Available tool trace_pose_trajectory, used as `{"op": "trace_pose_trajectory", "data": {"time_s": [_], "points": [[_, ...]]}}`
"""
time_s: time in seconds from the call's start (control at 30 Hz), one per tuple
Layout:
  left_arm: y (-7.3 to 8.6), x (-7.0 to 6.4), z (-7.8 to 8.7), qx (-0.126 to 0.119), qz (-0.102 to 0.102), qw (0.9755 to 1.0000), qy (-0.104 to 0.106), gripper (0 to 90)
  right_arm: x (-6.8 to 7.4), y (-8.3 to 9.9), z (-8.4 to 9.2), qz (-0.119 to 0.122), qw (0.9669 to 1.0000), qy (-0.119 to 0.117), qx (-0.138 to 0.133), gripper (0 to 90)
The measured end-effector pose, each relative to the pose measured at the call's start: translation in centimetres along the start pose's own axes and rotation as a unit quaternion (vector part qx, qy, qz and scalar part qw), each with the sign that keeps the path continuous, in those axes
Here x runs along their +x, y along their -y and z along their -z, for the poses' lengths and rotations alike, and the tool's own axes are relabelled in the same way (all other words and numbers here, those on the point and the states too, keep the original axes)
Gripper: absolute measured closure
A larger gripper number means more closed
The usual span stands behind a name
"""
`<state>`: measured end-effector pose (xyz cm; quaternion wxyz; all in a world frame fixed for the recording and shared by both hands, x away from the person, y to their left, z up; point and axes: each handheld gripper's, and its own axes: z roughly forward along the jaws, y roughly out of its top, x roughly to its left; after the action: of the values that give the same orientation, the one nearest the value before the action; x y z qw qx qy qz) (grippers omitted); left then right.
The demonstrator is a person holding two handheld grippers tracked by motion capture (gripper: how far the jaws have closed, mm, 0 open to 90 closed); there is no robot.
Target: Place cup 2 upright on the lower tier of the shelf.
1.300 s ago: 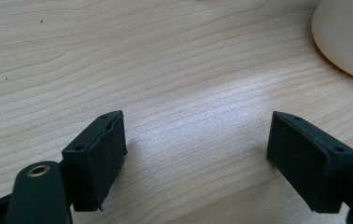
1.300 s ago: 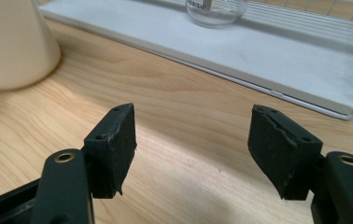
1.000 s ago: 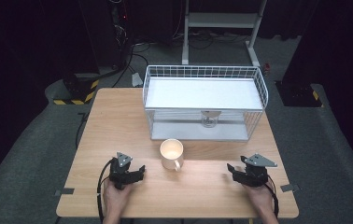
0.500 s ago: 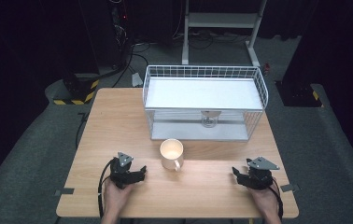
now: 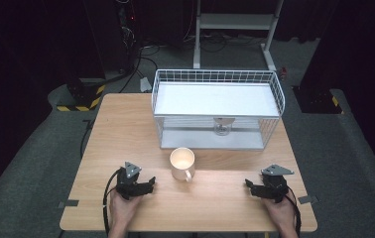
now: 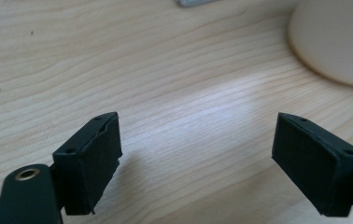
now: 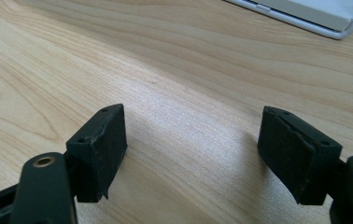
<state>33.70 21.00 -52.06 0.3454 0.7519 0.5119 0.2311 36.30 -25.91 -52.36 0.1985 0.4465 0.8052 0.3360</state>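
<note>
A cream mug (image 5: pixel 182 162) stands at the middle of the wooden table (image 5: pixel 126 124), its handle turned toward the near edge. My left gripper (image 5: pixel 147 184) rests on the table to the mug's near left, held by a hand, jaws open and empty. In the left gripper view the left gripper (image 6: pixel 198 133) has bare wood between its pads, and the mug (image 6: pixel 338 42) shows at the upper right. My right gripper (image 5: pixel 251 186) lies near the table's front right, open and empty. The right gripper view shows the right gripper (image 7: pixel 193 126) wide apart over wood.
A white wire basket (image 5: pixel 218 74) with a white floor takes up the table's back middle and right; its corner (image 7: pixel 305 11) shows ahead of the right gripper. A small clear object (image 5: pixel 220 128) sits behind its front wall. Black cables and stands lie on the floor beyond.
My right gripper has slid slightly toward the near right edge of the table. The left gripper and the mug have stayed put.
</note>
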Motion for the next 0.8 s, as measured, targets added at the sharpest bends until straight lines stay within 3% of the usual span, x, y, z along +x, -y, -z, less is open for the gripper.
{"op": "trace_pose_trajectory", "data": {"time_s": [0.1, 0.2, 0.43, 0.7, 0.8], "points": [[-0.1, -0.4, 0.6, -0.009, -0.005, 0.9998, 0.019, 15.7, 0.0, 0.0, 0.0, -0.001, 1.0000, 0.000, 0.000, 24.0], [-0.2, -1.0, 1.1, -0.023, -0.016, 0.9993, 0.025, 15.3, 0.0, 0.0, 0.0, 0.001, 1.0000, -0.001, 0.000, 24.0], [-0.6, -2.4, 1.1, -0.021, -0.035, 0.9979, 0.049, 15.0, 0.1, 0.0, 0.0, -0.001, 1.0000, -0.002, 0.000, 23.9], [-1.5, -4.2, 1.4, -0.021, -0.057, 0.9947, 0.083, 14.4, 0.1, 0.0, 0.0, 0.005, 1.0000, -0.004, 0.000, 24.0], [-1.9, -4.5, 1.3, -0.019, -0.058, 0.9939, 0.092, 14.4, 0.1, 0.0, 0.0, 0.004, 1.0000, -0.004, 0.001, 23.9]]}}
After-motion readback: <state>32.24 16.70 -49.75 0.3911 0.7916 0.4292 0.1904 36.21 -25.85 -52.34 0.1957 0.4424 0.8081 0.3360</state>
